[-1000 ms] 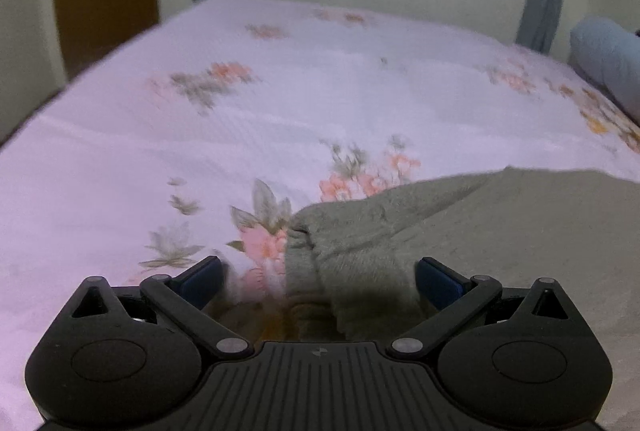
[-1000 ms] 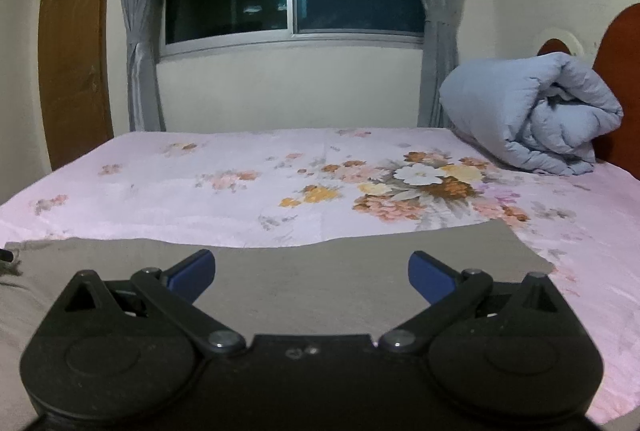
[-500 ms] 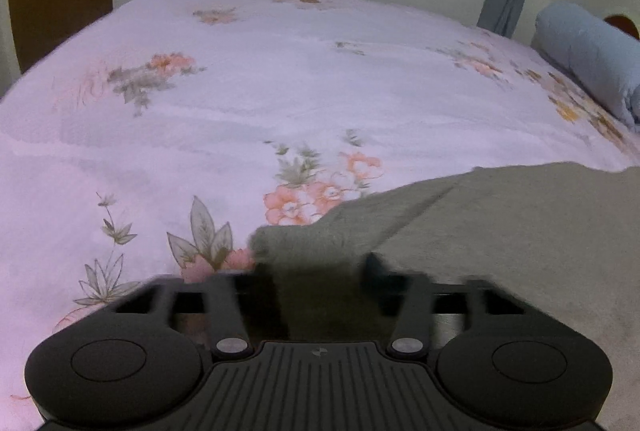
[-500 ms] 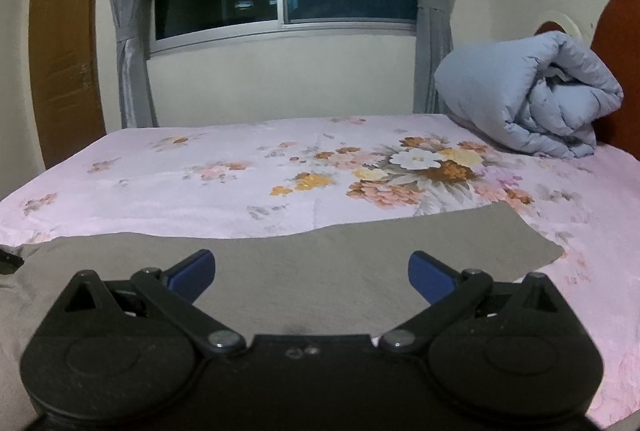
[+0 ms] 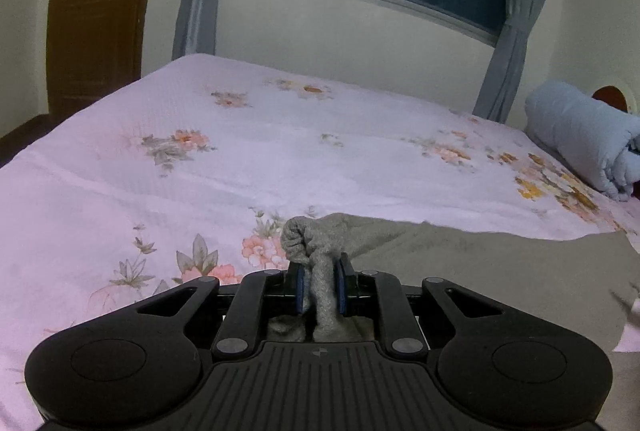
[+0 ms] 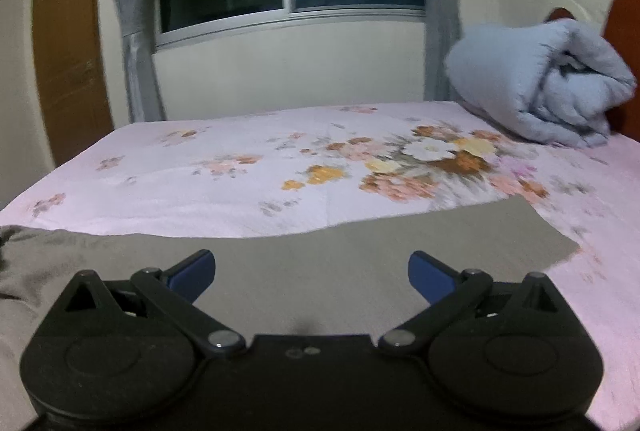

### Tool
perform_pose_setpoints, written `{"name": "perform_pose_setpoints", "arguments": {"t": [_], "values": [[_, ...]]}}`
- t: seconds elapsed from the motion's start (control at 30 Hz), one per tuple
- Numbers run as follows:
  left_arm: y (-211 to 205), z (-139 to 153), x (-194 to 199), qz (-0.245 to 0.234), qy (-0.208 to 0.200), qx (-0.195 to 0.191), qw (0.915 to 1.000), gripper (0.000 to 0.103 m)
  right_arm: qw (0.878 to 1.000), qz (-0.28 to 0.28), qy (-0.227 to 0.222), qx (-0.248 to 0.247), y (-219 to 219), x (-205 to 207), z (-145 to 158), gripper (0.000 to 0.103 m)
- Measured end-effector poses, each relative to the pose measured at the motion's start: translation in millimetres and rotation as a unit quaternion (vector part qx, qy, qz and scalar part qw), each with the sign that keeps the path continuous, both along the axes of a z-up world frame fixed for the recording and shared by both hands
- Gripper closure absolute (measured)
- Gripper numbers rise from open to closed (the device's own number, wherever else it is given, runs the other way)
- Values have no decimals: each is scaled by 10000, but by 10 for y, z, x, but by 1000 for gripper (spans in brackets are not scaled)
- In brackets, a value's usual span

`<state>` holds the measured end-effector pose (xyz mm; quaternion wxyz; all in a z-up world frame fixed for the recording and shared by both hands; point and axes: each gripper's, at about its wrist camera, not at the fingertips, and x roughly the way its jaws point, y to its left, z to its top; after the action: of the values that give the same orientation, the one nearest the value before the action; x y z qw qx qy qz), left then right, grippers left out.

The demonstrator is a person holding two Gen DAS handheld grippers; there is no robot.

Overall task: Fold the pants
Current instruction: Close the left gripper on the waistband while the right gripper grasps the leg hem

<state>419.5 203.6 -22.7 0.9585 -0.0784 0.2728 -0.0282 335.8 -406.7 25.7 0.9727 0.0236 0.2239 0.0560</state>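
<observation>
At the left, the left gripper [image 5: 319, 285] has just closed on a bunched corner of the grey pants [image 5: 460, 263]. A twist of cloth stands pinched between the blue pads [image 5: 299, 287], and a knob of it pokes up past the tips. This corner sits at the left end of the garment, near the front edge of the bed [image 5: 240, 159]. From there the fabric runs rightward as a long flat band across the flowered sheet.

That is the relation the coming move turns on: the long axis of the pants lies side to side, parallel with the bed's front edge. The left hand has the left end. The far right end lies flat and squared off toward the bed's right side, nearer the other hand.

Further right, the right gripper [image 6: 312, 273] stands wide, its jaws well apart, with nothing between them. It hovers over the middle stretch of the pants; whether it touches the cloth cannot be told. The right end of the band is ahead and to its right, still loose on the sheet.

My judgement is that a fold carrying the held left end over toward the right end would run along this long axis. The right hand could pin or lift its own side.

At the far right corner, by the headboard, a rolled blue quilt [image 6: 536, 87] lies well apart from the pants.
</observation>
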Motion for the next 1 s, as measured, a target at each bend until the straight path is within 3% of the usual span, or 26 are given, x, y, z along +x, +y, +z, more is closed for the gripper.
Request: {"name": "perform_pose_setpoints", "arguments": {"t": [0.13,0.33,0.6,0.87,1.0], "values": [[98,-3,24,95,27,-84,9999,88,9992,378,91,-77,113,305,-45,6],[7,-11,239,29,123,160,9998,88,9970,712,238,-199,251,714,-182,6],[13,-133,365,155,311,225,9991,88,9900,1238,507,-438,332,1176,-362,19],[5,-283,505,575,627,28,9964,88,9705,2016,872,-995,534,1510,-538,29],[3,-306,546,527,707,35,9961,88,9562,2323,1168,-1345,623,1744,-645,34]]}}
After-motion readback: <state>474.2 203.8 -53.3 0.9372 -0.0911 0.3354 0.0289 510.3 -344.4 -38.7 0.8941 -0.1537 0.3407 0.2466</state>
